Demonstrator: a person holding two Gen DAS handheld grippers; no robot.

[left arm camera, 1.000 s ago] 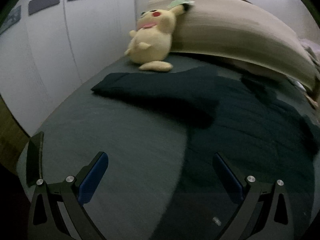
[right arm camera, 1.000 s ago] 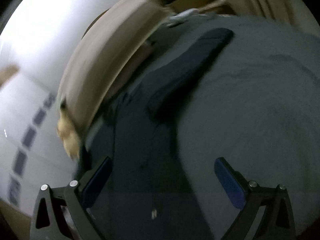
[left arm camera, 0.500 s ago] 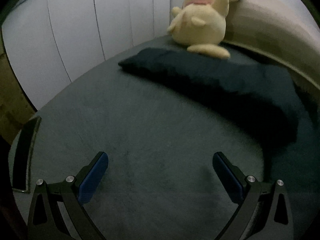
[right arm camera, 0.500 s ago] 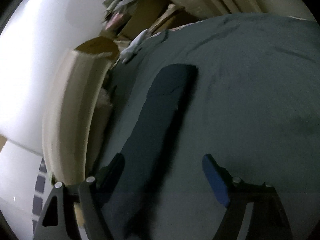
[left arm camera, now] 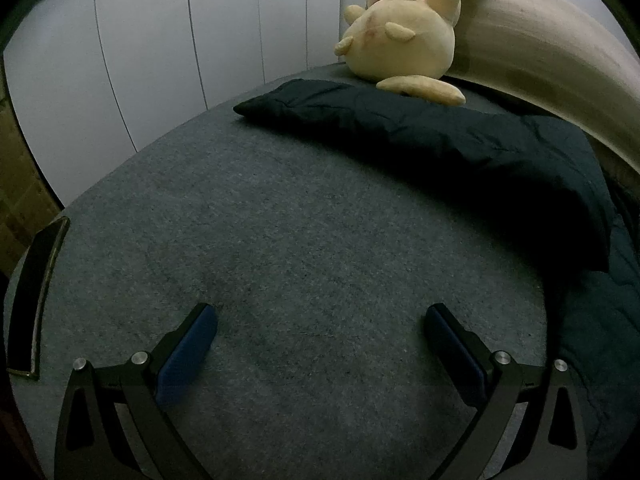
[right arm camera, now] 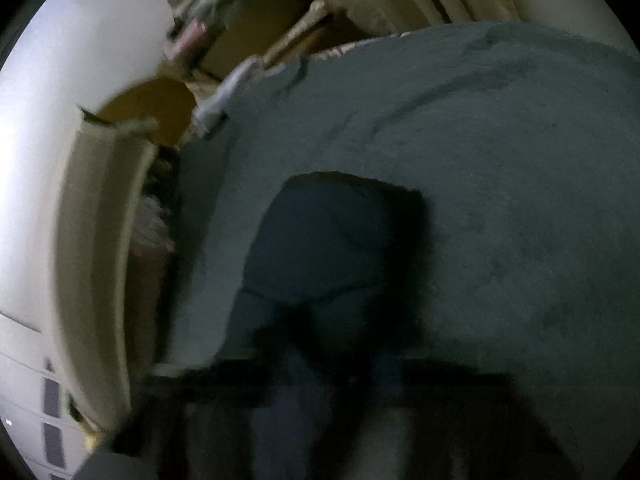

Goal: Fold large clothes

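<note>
A dark navy garment [left arm camera: 460,148] lies on the grey bed cover [left arm camera: 280,240]; one long sleeve stretches left toward the plush toy. My left gripper [left arm camera: 320,344] is open and empty, low over bare cover, well short of the sleeve. In the right wrist view the other sleeve [right arm camera: 332,240] fills the middle, its cuff end pointing away. My right gripper [right arm camera: 340,376] sits at the sleeve's near part, dark and blurred; the fingers look drawn close together around the cloth, but the grip cannot be made out.
A yellow plush toy [left arm camera: 400,40] leans on a beige headboard cushion [left arm camera: 540,52] at the bed's head. White wardrobe doors [left arm camera: 160,60] stand left. A dark phone [left arm camera: 36,292] lies at the bed's left edge. Clutter and curtains [right arm camera: 248,40] lie beyond the bed.
My left gripper swung left, away from the garment body, and now faces the sleeve and toy. My right gripper moved down the other sleeve, and its fingers narrowed from wide open.
</note>
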